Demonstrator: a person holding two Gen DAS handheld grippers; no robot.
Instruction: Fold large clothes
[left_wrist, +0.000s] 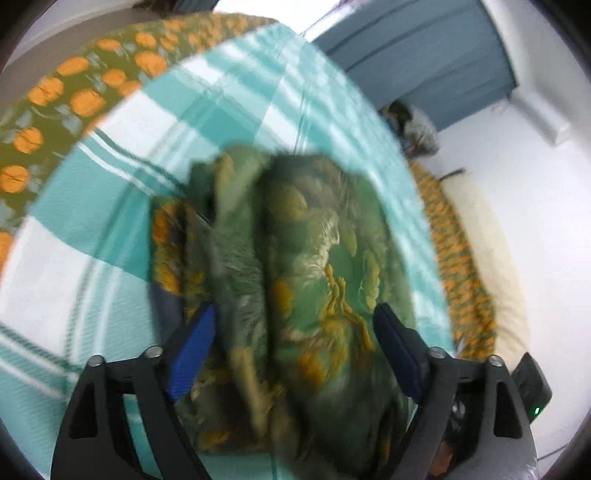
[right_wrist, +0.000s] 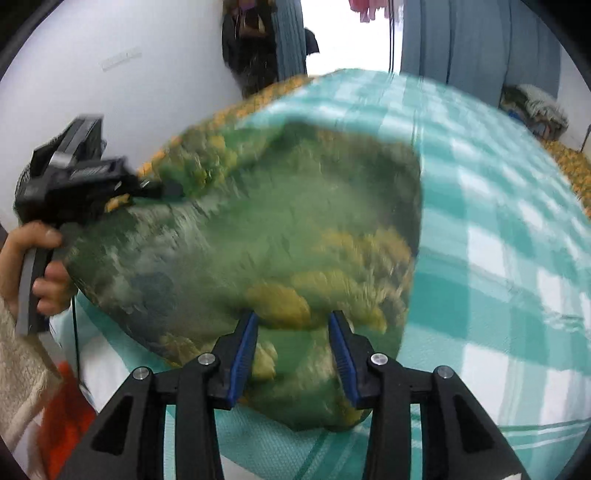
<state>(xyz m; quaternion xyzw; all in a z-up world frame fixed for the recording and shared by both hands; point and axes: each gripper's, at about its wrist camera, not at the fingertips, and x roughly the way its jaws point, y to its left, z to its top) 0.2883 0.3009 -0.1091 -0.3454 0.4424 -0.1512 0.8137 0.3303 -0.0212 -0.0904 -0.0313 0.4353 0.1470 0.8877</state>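
Green floral garment (right_wrist: 258, 240), bunched into a thick multi-layered bundle, lies on the teal checked blanket (right_wrist: 498, 277) covering the bed. Left gripper (left_wrist: 295, 325) has its jaws spread wide, straddling the bundle without pinching it. Right gripper (right_wrist: 293, 325) sits over the near edge with jaws moderately apart; whether cloth is caught between them cannot be told through the motion blur. Judged from the compact stacked layers, several folds appear done; what seems left is a final fold or squaring and flattening of the bundle.
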